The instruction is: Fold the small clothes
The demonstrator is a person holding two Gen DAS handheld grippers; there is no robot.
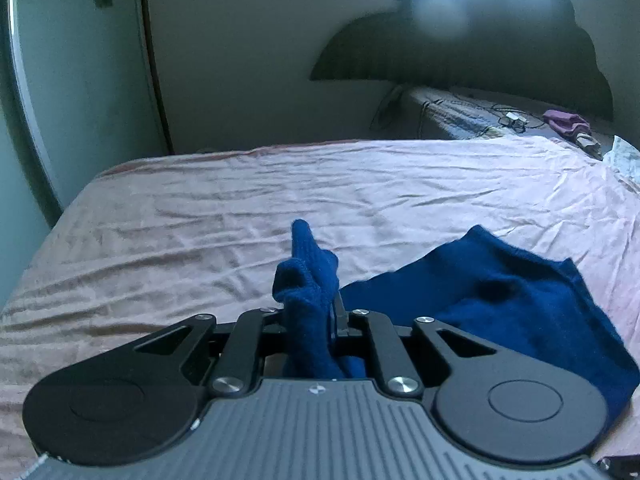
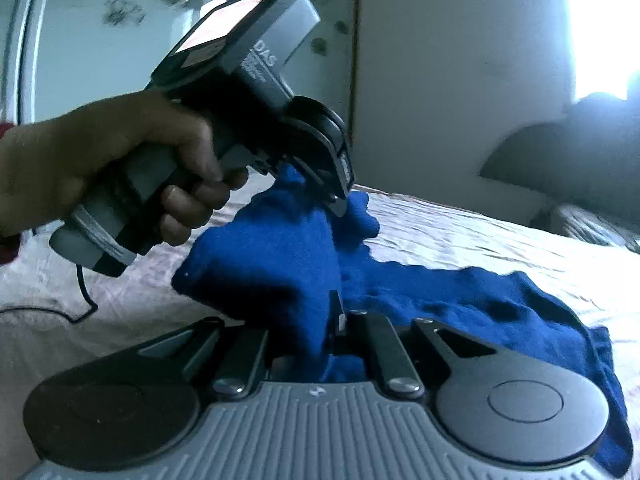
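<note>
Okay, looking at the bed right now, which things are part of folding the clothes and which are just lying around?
Part of the job:
- blue knit garment, gripped at two spots
- left hand-held gripper, shut on it
- right hand-held gripper, shut on it
- pink bedsheet under it

Just lying about:
- purple cloth on the far ledge
- cables and a small plug beside it

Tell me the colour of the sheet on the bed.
Pale pink, plain and wrinkled; the bed sheet shows best in the left wrist view.
</note>
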